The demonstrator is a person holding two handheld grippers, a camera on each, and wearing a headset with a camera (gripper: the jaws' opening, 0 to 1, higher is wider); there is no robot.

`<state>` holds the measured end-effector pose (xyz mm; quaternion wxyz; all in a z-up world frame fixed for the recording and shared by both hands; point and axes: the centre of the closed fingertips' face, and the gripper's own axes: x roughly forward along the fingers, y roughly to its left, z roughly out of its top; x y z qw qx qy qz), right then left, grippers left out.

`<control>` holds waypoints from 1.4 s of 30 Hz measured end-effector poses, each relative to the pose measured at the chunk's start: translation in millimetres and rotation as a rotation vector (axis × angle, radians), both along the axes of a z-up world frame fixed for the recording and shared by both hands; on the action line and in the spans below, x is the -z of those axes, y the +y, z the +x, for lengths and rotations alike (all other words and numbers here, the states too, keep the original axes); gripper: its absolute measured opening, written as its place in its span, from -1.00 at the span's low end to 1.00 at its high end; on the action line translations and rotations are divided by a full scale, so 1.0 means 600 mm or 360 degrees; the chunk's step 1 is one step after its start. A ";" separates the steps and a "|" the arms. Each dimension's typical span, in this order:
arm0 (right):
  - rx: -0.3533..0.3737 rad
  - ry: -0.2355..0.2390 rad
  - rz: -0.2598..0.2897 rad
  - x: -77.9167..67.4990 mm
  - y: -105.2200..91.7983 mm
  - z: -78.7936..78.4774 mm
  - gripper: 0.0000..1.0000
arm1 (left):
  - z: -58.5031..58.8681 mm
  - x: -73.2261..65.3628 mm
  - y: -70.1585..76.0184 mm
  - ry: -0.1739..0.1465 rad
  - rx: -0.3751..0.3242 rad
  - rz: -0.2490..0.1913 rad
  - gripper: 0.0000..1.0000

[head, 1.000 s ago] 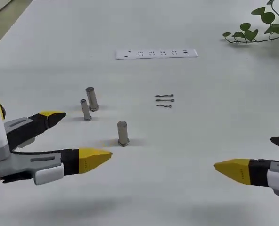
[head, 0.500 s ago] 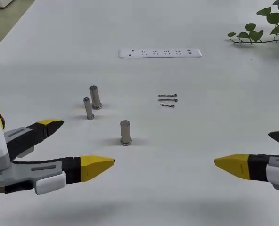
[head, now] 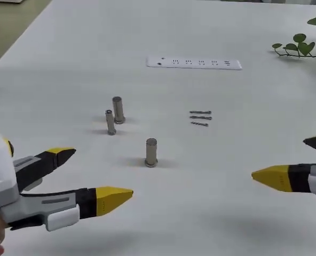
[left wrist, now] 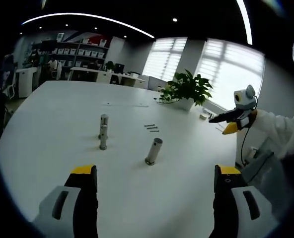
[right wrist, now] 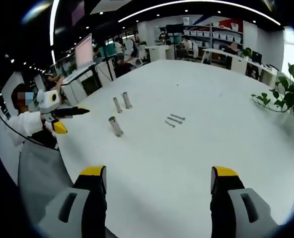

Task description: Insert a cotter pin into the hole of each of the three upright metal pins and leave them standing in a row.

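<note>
Three upright metal pins stand on the white table: a thick one (head: 118, 110) at the back, a thin one (head: 110, 122) just in front of it, and a third pin (head: 151, 152) nearer me to the right. Three small cotter pins (head: 200, 118) lie side by side right of them. My left gripper (head: 94, 173) hovers open at the lower left, short of the pins. My right gripper (head: 291, 160) hovers open at the right edge, apart from the cotter pins. In the left gripper view the pins (left wrist: 103, 133) and third pin (left wrist: 153, 151) stand ahead of the jaws.
A white power strip (head: 194, 63) lies flat at the back of the table. A leafy plant (head: 302, 44) trails in at the far right. The table's left edge runs along the upper left, with floor beyond.
The head camera has shifted, so everything sits a little further right in the picture. The pins and cotter pins have not moved. Both grippers stay open.
</note>
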<state>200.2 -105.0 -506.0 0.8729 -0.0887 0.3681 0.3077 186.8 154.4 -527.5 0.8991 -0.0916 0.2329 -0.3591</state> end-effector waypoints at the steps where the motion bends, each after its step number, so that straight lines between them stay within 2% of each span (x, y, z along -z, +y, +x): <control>1: -0.0009 -0.0003 -0.0009 -0.001 0.000 0.003 0.69 | -0.001 -0.001 0.002 -0.0002 -0.0007 0.0000 0.95; 7: -0.0098 -0.0010 -0.0090 -0.008 -0.007 0.040 0.67 | -0.005 -0.014 0.020 -0.0009 -0.0075 -0.0051 0.94; 9: -0.0121 -0.0021 -0.0107 -0.013 -0.007 0.048 0.66 | -0.007 -0.017 0.023 -0.0012 -0.0083 -0.0049 0.94; 11: -0.0147 -0.0032 -0.0125 -0.010 -0.011 0.072 0.64 | -0.010 -0.018 0.024 -0.0015 -0.0083 -0.0044 0.94; 13: -0.0177 -0.0035 -0.0143 -0.012 -0.010 0.078 0.63 | -0.011 -0.018 0.025 -0.0017 -0.0077 -0.0035 0.94; 15: -0.0220 -0.0026 -0.0180 -0.010 -0.012 0.097 0.60 | -0.011 -0.017 0.025 -0.0013 -0.0063 -0.0022 0.93; 19: -0.0259 -0.0038 -0.0174 -0.027 -0.003 0.115 0.51 | -0.014 -0.017 0.021 -0.0008 -0.0016 0.0007 0.93; 20: -0.0271 -0.0045 -0.0184 -0.028 -0.003 0.129 0.50 | -0.014 -0.017 0.021 -0.0009 -0.0009 0.0016 0.93; 22: -0.0325 -0.0083 -0.0255 -0.038 -0.005 0.144 0.45 | -0.014 -0.018 0.021 -0.0011 -0.0001 0.0027 0.93; 26: -0.0418 -0.0122 -0.0324 -0.056 0.009 0.163 0.46 | -0.011 -0.022 0.022 -0.0020 -0.0005 0.0025 0.92; 30: -0.0497 -0.0145 -0.0386 -0.062 0.023 0.182 0.45 | -0.008 -0.028 0.023 -0.0036 -0.0018 0.0026 0.91; 33: -0.0573 -0.0146 -0.0429 -0.061 0.035 0.194 0.40 | -0.008 -0.032 0.025 -0.0047 -0.0025 0.0031 0.90; 35: -0.0582 -0.0140 -0.0460 -0.058 0.041 0.206 0.37 | -0.009 -0.035 0.025 -0.0050 -0.0028 0.0031 0.90; 36: -0.0601 -0.0142 -0.0465 -0.054 0.040 0.230 0.36 | -0.009 -0.036 0.025 -0.0048 -0.0029 0.0023 0.90; 38: -0.0664 -0.0131 -0.0459 -0.049 0.052 0.235 0.27 | -0.010 -0.037 0.024 -0.0046 -0.0034 0.0013 0.88; 42: -0.0757 -0.0097 -0.0459 -0.032 0.075 0.259 0.23 | -0.012 -0.041 0.022 -0.0051 -0.0052 -0.0005 0.88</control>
